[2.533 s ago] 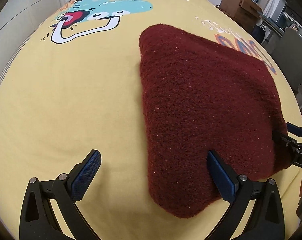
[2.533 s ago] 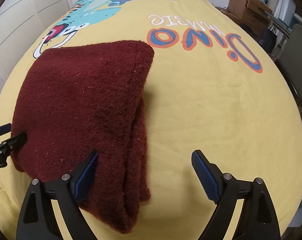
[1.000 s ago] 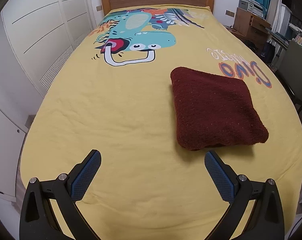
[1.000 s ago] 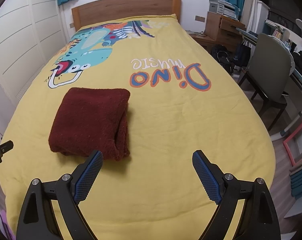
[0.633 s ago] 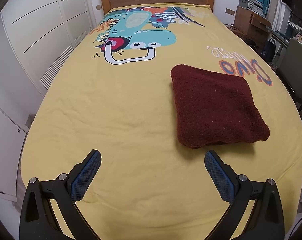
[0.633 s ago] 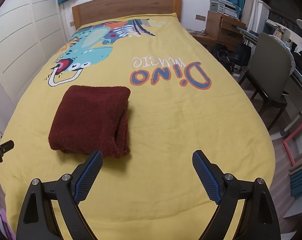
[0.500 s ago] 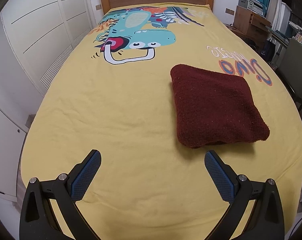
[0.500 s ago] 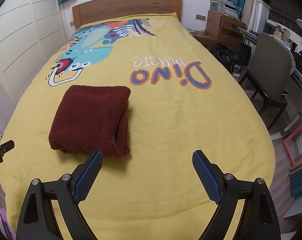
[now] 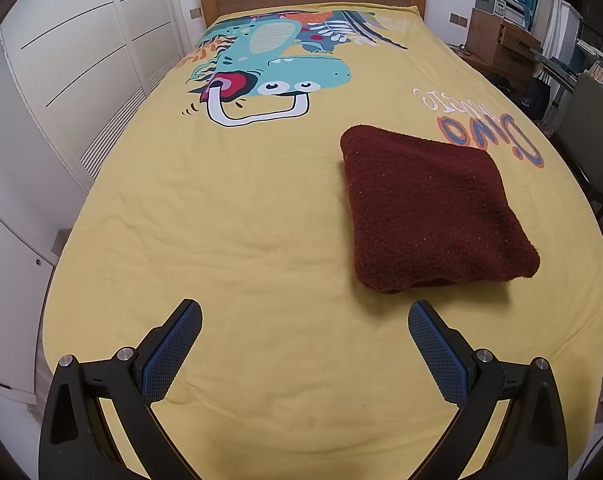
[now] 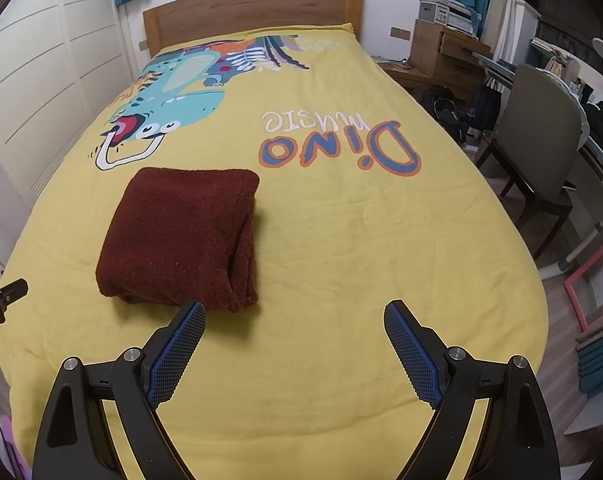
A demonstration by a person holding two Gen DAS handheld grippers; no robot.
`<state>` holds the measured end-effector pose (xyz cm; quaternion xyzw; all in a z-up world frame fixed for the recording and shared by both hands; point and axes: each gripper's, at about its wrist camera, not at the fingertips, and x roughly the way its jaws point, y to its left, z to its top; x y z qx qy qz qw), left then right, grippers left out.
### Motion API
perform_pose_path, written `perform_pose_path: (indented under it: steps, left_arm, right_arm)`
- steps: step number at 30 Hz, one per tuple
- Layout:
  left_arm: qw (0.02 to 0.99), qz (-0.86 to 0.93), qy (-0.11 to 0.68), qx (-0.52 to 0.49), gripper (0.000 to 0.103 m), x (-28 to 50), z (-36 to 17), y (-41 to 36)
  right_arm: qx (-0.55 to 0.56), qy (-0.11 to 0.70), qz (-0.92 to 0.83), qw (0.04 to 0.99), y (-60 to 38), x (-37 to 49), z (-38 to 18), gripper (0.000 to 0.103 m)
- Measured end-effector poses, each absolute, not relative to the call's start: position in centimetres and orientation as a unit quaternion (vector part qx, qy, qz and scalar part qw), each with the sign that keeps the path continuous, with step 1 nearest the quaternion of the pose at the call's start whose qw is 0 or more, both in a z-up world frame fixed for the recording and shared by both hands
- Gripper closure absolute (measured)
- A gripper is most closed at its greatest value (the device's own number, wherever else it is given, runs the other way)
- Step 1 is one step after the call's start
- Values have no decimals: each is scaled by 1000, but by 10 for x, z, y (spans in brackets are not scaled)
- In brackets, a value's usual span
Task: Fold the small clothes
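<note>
Maroon folded garment (image 9: 433,208) on yellow bedspread (image 9: 221,216), layers probably hidden, both tongs (image 9: 304,350) (image 10: 294,346) wide, empty

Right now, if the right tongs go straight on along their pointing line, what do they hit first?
Probably bare yellow bedspread. The right tongs stand open and empty, and the folded maroon garment lies off to the left of their line. Depth is unclear.

White wardrobe doors (image 9: 73,64) flank the bed's wooden headboard (image 10: 253,10); a grey chair (image 10: 541,132) stands opposite.
</note>
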<state>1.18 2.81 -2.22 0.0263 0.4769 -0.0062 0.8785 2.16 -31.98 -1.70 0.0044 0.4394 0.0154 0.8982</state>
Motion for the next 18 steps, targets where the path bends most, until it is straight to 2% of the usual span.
perform_pose_path:
  steps: [18]
  left_arm:
    - [875, -12, 484, 22, 1, 14, -22, 24]
  right_arm:
    - [3, 447, 17, 894, -321, 24, -21, 11]
